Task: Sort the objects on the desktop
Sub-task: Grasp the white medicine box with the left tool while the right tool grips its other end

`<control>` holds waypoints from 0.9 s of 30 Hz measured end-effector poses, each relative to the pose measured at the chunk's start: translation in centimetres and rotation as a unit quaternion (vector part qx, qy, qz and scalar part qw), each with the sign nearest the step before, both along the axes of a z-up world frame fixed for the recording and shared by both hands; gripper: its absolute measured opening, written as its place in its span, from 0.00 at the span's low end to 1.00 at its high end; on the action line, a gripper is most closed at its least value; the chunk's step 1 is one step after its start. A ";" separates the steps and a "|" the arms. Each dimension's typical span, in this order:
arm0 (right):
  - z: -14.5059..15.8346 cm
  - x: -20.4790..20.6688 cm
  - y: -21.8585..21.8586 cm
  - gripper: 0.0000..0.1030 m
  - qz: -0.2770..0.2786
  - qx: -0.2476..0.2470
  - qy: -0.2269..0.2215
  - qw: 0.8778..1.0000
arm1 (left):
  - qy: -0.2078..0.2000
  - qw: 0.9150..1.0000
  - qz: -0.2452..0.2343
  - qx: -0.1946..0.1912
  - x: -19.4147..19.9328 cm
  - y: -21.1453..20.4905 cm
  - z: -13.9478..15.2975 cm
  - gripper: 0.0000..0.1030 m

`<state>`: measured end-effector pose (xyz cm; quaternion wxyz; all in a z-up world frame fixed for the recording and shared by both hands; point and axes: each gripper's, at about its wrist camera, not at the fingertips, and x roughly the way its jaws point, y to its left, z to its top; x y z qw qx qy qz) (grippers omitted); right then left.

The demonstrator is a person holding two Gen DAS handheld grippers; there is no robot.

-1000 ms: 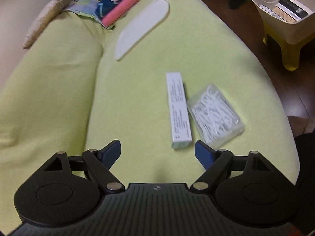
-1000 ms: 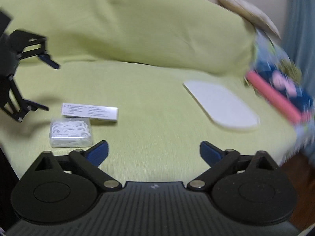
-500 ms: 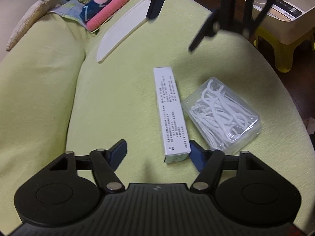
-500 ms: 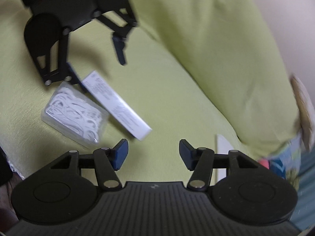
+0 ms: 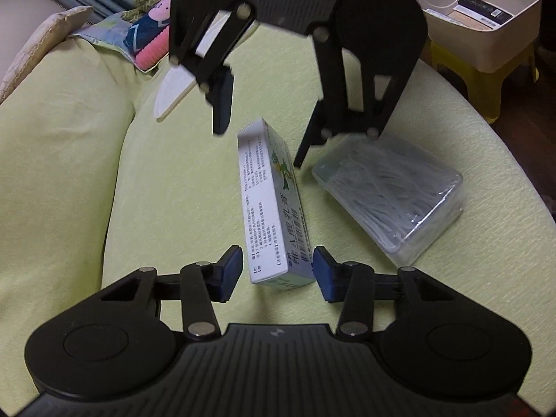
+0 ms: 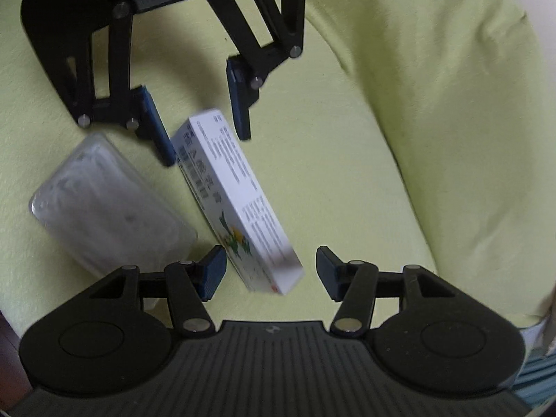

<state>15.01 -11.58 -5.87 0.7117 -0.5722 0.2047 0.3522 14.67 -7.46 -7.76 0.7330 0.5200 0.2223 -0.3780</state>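
Observation:
A long white carton [image 5: 267,201] with green print is tipped up on one long edge on the yellow-green cushion [image 5: 173,191]. My left gripper [image 5: 277,272] is open around its near end: the right pad touches the carton and a small gap shows at the left pad. My right gripper [image 5: 259,146] comes from the far side, open, straddling the carton's other end. In the right wrist view the carton [image 6: 236,191] runs between my right gripper [image 6: 271,272] and the left gripper [image 6: 205,147]. A clear box of white floss picks [image 5: 392,194] lies just beside the carton.
A flat white oval piece [image 5: 173,93] lies farther back on the cushion, partly behind the right gripper. Pink and blue fabric items [image 5: 149,41] sit at the cushion's far edge. Beyond the cushion, a beige bin [image 5: 479,17] holding boxes rests on a yellow stool [image 5: 486,76].
Both grippers have closed in on the carton from opposite ends and narrowed their fingers. The carton has gone from lying flat to standing on its edge.

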 end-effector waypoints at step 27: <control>-1.6 -1.4 2.2 0.35 -0.034 -0.008 0.021 0.999 | 0.010 1.000 0.018 0.015 0.7 -0.9 -0.6 0.39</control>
